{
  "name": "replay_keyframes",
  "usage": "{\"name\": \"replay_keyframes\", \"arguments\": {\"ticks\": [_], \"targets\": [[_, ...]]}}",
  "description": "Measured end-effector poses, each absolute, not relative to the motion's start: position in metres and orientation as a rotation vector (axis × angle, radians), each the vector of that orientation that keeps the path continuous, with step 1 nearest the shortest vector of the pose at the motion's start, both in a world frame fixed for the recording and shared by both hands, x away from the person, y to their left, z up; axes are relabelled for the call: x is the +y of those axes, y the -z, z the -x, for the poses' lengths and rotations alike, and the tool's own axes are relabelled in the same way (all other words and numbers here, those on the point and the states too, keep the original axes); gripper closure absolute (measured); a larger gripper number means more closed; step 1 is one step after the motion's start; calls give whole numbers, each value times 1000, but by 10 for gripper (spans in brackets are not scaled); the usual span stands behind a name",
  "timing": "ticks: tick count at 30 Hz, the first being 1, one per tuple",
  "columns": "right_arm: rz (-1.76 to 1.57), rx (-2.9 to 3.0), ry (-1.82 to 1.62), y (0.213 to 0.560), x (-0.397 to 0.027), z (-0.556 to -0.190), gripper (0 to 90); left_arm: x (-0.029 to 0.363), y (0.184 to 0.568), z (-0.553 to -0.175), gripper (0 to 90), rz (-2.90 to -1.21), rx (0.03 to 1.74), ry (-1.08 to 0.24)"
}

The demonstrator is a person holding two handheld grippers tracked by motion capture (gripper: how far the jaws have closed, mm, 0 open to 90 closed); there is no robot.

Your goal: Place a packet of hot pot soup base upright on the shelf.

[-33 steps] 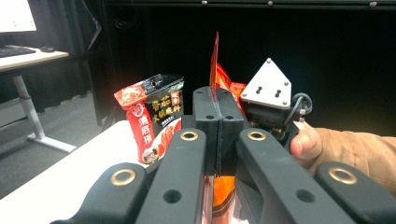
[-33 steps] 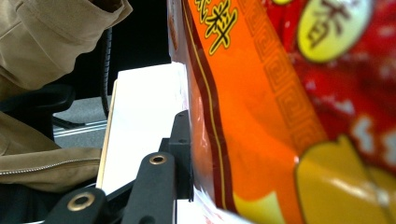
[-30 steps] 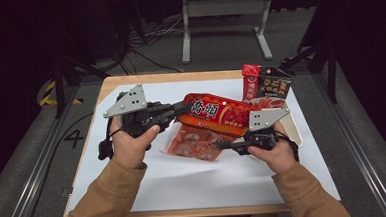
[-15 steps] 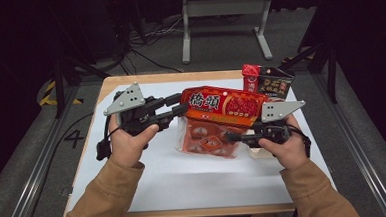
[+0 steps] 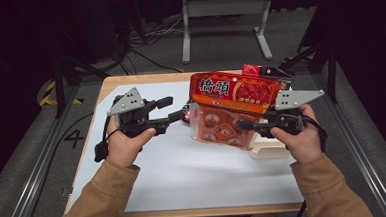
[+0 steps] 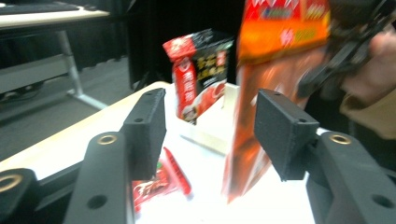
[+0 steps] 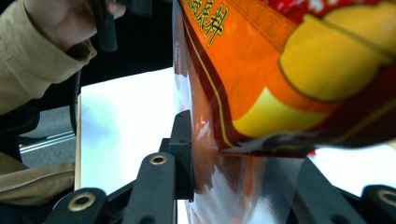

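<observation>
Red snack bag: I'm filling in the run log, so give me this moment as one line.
right tool: shut on red snack bag, lifted upright | left tool: jaws just opened, nothing between | small red packet: on table

A recording lab or studio: black curtains, loose floor cables (image 5: 143, 51), metal frame rails (image 5: 34, 167) and a paper-covered table (image 5: 184, 174).

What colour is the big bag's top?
Red and orange on the big bag, clearest in the high view.

One large red snack bag (image 5: 233, 106), two smaller packets (image 6: 198, 74) (image 6: 161, 179), one white box (image 6: 210, 130), two tools (image 5: 173, 112) (image 5: 242, 126)
</observation>
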State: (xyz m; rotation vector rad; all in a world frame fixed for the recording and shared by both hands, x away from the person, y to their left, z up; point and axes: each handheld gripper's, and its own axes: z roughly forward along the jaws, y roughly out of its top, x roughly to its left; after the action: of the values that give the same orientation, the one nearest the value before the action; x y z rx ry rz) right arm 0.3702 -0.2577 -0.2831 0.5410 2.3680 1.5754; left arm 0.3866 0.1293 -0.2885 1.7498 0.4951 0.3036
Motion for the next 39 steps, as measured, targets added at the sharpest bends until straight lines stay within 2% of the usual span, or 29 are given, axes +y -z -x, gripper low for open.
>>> {"name": "replay_keyframes", "arguments": {"ticks": [23,39], "targets": [[-670,2249,-1548,259,-283,-379,699,156,342,-395,356,-1827,608,-345],[-764,2143,-1502,255,-310,-385,700,167,354,-401,336,-1837,663,-344]]}}
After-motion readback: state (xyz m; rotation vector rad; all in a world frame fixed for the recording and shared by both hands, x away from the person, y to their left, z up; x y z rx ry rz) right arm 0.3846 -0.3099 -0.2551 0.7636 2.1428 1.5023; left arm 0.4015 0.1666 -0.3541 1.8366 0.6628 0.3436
